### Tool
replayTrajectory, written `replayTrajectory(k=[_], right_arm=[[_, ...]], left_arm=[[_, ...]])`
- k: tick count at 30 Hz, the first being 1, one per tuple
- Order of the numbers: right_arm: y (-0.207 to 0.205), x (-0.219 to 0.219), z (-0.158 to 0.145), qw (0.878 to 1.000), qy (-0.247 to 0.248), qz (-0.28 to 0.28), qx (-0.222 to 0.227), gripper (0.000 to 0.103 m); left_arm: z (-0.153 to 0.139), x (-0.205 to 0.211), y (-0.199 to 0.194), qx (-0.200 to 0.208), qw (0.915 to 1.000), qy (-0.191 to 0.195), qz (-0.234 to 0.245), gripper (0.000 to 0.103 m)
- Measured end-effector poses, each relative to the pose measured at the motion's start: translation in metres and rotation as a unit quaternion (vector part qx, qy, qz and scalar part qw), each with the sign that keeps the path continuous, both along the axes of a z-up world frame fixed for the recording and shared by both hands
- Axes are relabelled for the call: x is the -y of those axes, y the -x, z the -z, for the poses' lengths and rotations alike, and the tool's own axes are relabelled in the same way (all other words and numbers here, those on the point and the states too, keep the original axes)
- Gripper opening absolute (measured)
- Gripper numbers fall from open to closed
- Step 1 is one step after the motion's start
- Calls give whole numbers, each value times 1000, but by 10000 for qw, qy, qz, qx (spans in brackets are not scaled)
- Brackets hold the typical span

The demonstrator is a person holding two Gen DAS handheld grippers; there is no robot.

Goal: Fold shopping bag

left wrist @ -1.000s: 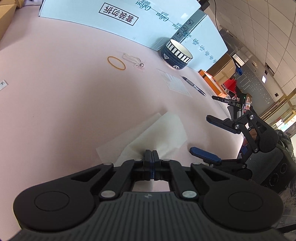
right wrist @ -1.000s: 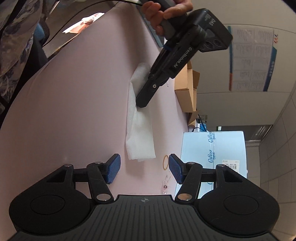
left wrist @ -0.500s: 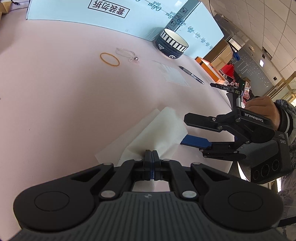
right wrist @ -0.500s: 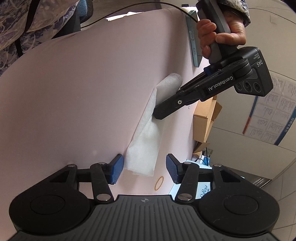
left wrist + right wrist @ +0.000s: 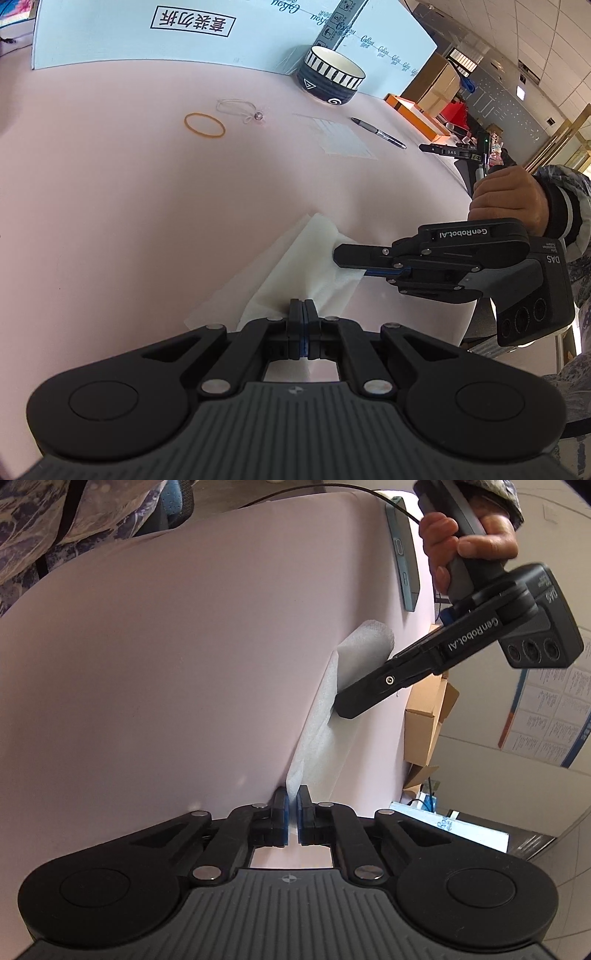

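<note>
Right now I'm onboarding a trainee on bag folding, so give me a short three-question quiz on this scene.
1. True or false: both grippers are shut on the white bag.
2. What lies nearest the rubber band: a) pen b) bowl c) looped string?
3. Fill in: the right gripper pinches the bag's ___ end, opposite the left gripper.

Key: 1 true; 2 c; 3 far.
</note>
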State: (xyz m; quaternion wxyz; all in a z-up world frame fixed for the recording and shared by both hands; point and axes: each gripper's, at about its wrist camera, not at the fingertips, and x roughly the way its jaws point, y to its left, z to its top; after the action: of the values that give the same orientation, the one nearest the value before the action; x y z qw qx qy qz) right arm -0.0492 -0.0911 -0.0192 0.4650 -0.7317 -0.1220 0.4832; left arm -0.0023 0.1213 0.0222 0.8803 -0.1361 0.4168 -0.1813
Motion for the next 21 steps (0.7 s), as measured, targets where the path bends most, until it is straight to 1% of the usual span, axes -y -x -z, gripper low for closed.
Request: replayTrajectory(k=[1, 2, 3, 4, 5, 6, 7, 9, 11, 12, 13, 15, 16, 17, 20, 21], right_arm=[[-4, -5, -9, 9992, -34, 175, -361, 5], [-11, -9, -17, 9968, -65, 306, -729, 5], [-17, -11, -24, 9940, -81, 392, -1018, 5], [-27, -15, -33, 9878, -91, 509, -1466, 5], [-38, -19, -42, 9802, -88, 615, -1882, 5], [-45, -22, -47, 9736, -83, 715, -2168, 5], [-52, -25, -52, 9661, -77, 815, -2451, 5], [-62, -28, -57, 9557, -59, 898, -2802, 5], [-69, -29, -60, 9473, -111, 983, -3048, 5], [-73, -30, -62, 9428, -138, 1026, -3170, 5], [-76, -30, -63, 9381, -184, 1072, -3289, 5], [-81, -32, -65, 9307, -253, 1138, -3466, 5], [-84, -33, -65, 9256, -289, 1184, -3584, 5], [-86, -33, -64, 9199, -322, 1237, -3708, 5], [-97, -36, -65, 9057, -399, 1326, -4006, 5], [-98, -32, -59, 9025, -421, 1344, -4070, 5]], left_arm=[[-6, 6, 5, 157, 9996, -248, 59, 11], [-12, 12, 10, 319, 9981, -512, 124, 24], [-22, 21, 18, 607, 9932, -970, 211, 40], [-29, 31, 26, 926, 9846, -1455, 291, 49], [-35, 40, 33, 1244, 9725, -1934, 368, 59], [-39, 51, 40, 1497, 9578, -2409, 467, 59], [-39, 57, 42, 1572, 9496, -2639, 617, 59], [-39, 68, 46, 1658, 9346, -3007, 932, 58], [-36, 79, 47, 1649, 9229, -3286, 1145, 57], [-36, 86, 47, 1684, 9136, -3488, 1237, 52], [-34, 92, 48, 1763, 9022, -3696, 1352, 50], [-30, 99, 48, 1799, 8911, -3869, 1544, 49], [-28, 102, 48, 1805, 8875, -3919, 1619, 49], [-26, 105, 47, 1787, 8856, -3945, 1678, 49], [-19, 113, 48, 1788, 8693, -4179, 1942, 48], [-20, 114, 49, 1786, 8658, -4227, 1995, 48]])
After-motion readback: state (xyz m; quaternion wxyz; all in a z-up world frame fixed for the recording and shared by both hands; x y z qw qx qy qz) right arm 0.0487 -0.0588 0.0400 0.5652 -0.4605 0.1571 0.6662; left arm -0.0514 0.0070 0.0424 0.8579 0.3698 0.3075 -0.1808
